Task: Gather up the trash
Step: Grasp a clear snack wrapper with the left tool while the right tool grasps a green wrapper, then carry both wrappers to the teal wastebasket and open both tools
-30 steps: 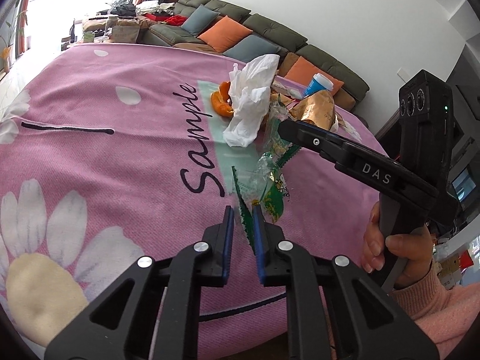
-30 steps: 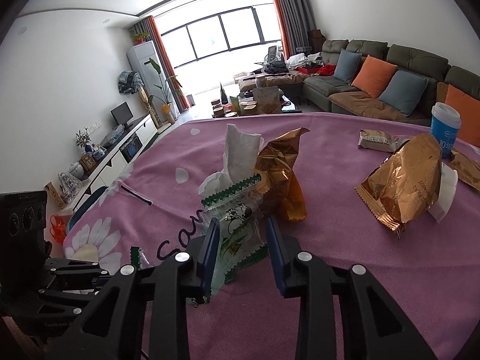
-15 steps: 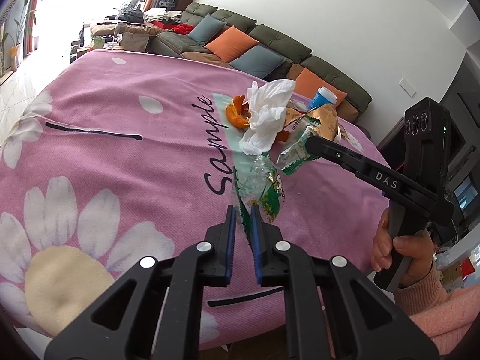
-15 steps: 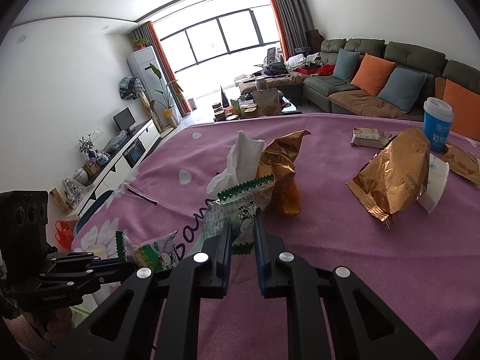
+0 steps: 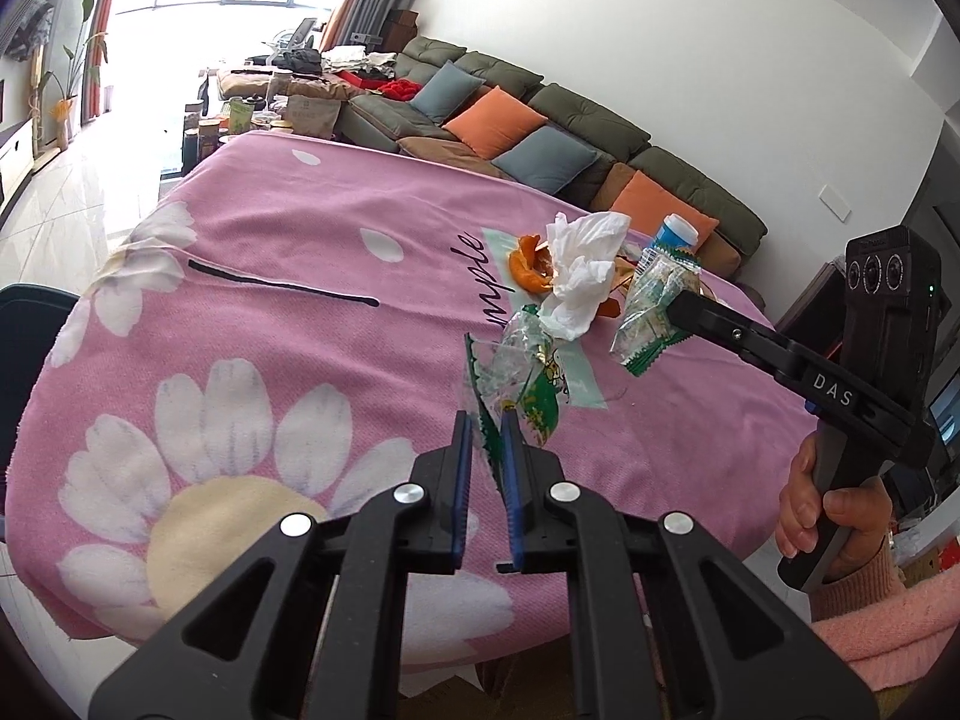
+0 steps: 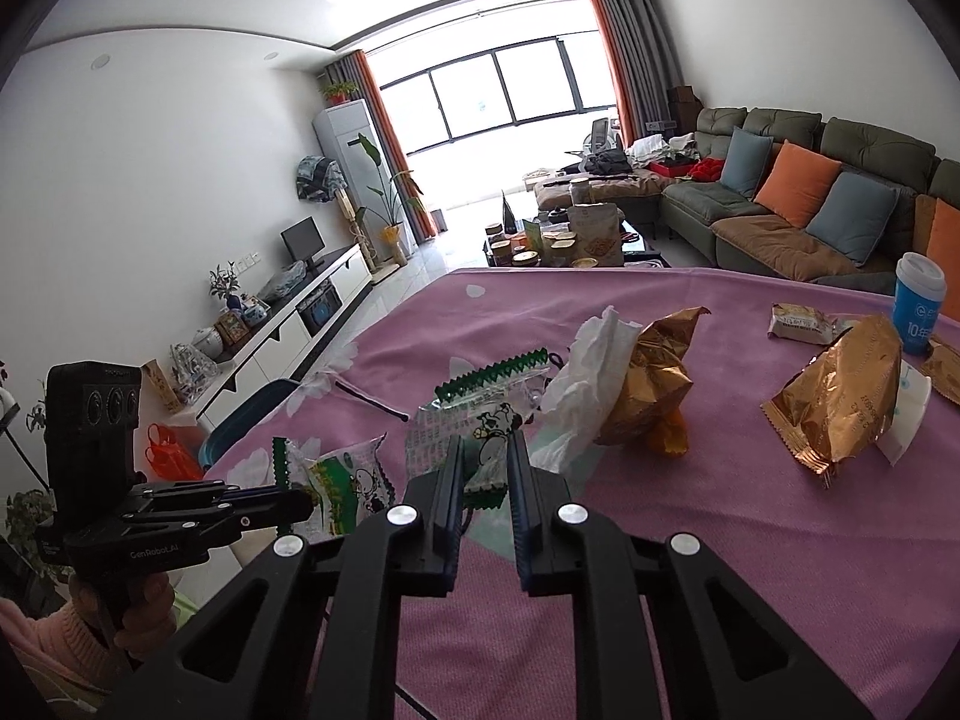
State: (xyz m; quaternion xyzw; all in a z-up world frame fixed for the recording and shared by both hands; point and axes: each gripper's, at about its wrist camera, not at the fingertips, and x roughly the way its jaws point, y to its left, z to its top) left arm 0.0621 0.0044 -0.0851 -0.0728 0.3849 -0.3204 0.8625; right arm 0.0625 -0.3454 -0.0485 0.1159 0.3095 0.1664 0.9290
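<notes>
My left gripper (image 5: 485, 438) is shut on a clear green-edged snack wrapper (image 5: 516, 372), held above the pink tablecloth (image 5: 252, 312). My right gripper (image 6: 485, 456) is shut on a second green-and-white wrapper (image 6: 474, 426), also lifted off the cloth; it shows in the left wrist view (image 5: 651, 312). The left-held wrapper shows in the right wrist view (image 6: 342, 480). A crumpled white tissue (image 5: 585, 276), orange peel (image 5: 528, 267) and gold foil bags (image 6: 840, 396) lie on the table.
A blue paper cup (image 6: 918, 306) and a small snack packet (image 6: 801, 321) stand at the far right of the table. A dark blue bin (image 5: 24, 348) sits beside the table's left edge. A sofa with cushions (image 5: 516, 132) lies behind.
My right gripper closed on its wrapper and lifted it off the table. My left gripper has risen and pulled back with its wrapper, away from the trash pile.
</notes>
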